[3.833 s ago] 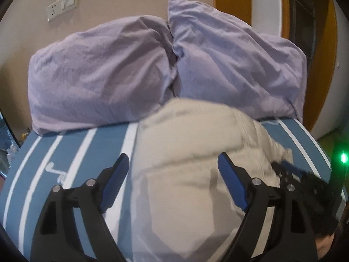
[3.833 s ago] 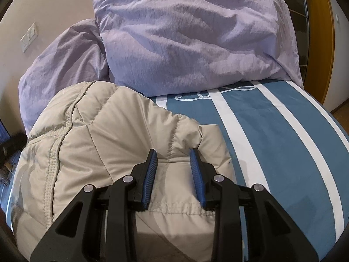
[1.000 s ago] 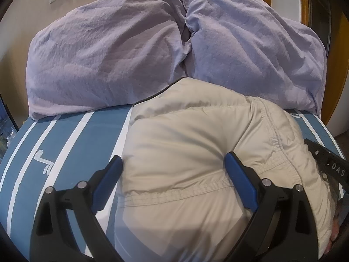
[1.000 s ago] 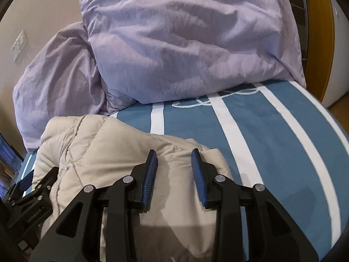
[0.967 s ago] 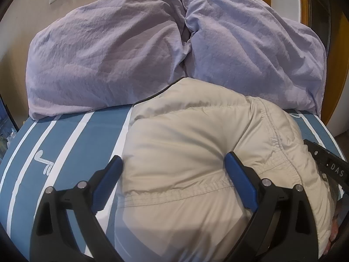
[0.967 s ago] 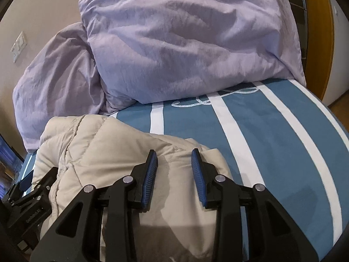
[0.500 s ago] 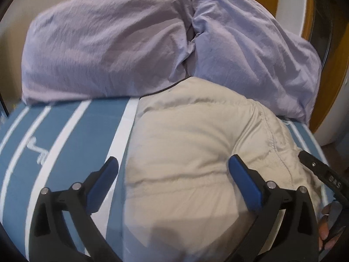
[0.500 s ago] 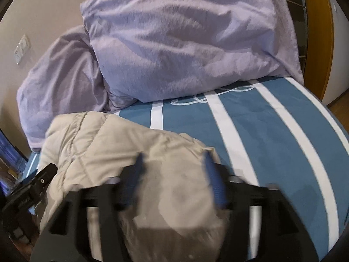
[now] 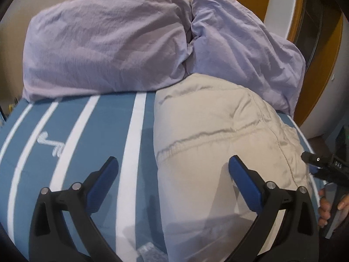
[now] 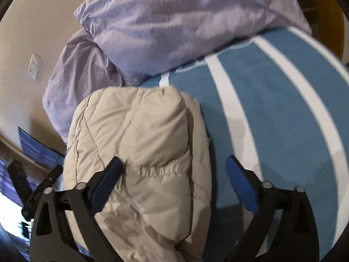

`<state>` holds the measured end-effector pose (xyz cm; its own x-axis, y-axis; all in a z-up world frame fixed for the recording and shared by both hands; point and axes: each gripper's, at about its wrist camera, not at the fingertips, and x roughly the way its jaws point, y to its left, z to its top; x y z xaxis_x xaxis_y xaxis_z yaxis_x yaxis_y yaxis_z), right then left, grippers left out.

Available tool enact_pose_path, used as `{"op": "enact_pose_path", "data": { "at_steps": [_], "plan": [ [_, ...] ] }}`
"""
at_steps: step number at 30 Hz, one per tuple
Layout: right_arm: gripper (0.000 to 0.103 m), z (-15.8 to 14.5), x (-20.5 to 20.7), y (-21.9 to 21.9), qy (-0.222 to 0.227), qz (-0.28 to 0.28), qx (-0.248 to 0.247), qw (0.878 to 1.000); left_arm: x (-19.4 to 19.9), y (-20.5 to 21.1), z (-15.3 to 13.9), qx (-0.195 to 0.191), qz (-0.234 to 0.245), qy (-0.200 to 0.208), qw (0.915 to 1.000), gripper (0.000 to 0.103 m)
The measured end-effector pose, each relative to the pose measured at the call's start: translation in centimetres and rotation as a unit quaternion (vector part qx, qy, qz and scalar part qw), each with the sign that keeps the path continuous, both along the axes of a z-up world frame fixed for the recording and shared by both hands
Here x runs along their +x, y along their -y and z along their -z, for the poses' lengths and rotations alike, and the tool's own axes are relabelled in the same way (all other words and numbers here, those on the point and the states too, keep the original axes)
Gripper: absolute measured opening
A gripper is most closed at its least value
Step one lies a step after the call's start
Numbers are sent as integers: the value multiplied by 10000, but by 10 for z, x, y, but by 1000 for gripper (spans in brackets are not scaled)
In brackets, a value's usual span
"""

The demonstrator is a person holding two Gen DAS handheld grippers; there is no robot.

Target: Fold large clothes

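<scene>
Right gripper (image 10: 173,172) released, now spread like left gripper (image 9: 173,170); beige jacket (image 9: 218,142) folded compact below pillows (image 9: 109,50); little remains.

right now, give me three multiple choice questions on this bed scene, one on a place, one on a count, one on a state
1. Where does the folded beige puffer jacket lie?
A. on the striped blue bedspread
B. on the floor
C. on top of the pillows

2. How many lilac pillows lean at the head of the bed?
A. one
B. two
C. four

3. How is the right gripper?
A. shut on the jacket
B. open
C. out of view

Answers: 1 A, the jacket rests on the bedspread in front of the pillows. 2 B, two pillows sit side by side. 3 B, its blue pads stand wide apart.
</scene>
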<state>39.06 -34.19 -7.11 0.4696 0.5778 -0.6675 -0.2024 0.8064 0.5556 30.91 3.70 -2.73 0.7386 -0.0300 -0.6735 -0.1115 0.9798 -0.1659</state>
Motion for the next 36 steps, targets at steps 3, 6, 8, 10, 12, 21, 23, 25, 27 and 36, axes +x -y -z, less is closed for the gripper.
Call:
{"op": "enact_pose_path", "data": {
  "at_steps": [3,6,8,10,12,21,23,25,27,36],
  "plan": [
    [102,11,1,-1,-311,-194,356,9987,0,-3,6,-260,116,-170,9994,101],
    [102,20,3,-2,-585,-312,642,9957,0,-6,9,-472,158,-251,9984,101],
    [102,26,5,-2,-735,-385,852,9929,2,-10,12,-710,204,-315,9968,101],
    [102,32,7,-3,-844,-448,1002,9904,4,-14,16,-894,237,-353,9951,101],
    [102,35,9,-6,-913,-531,1121,9881,6,-16,20,-1062,269,-385,9932,101],
    [102,38,15,-20,-1029,-761,1223,9842,18,-30,43,-2225,365,-509,9729,101],
    [102,39,15,-20,-1037,-784,1255,9835,23,-33,50,-2545,393,-545,9647,101],
    [102,41,17,-21,-1053,-806,1311,9825,26,-35,56,-2843,419,-579,9561,101],
    [102,42,18,-23,-1063,-823,1367,9815,29,-37,61,-3053,410,-593,9495,101],
    [82,39,16,-27,-773,-903,1770,9770,26,-47,57,-3314,405,-446,9416,83]
  ]
}}
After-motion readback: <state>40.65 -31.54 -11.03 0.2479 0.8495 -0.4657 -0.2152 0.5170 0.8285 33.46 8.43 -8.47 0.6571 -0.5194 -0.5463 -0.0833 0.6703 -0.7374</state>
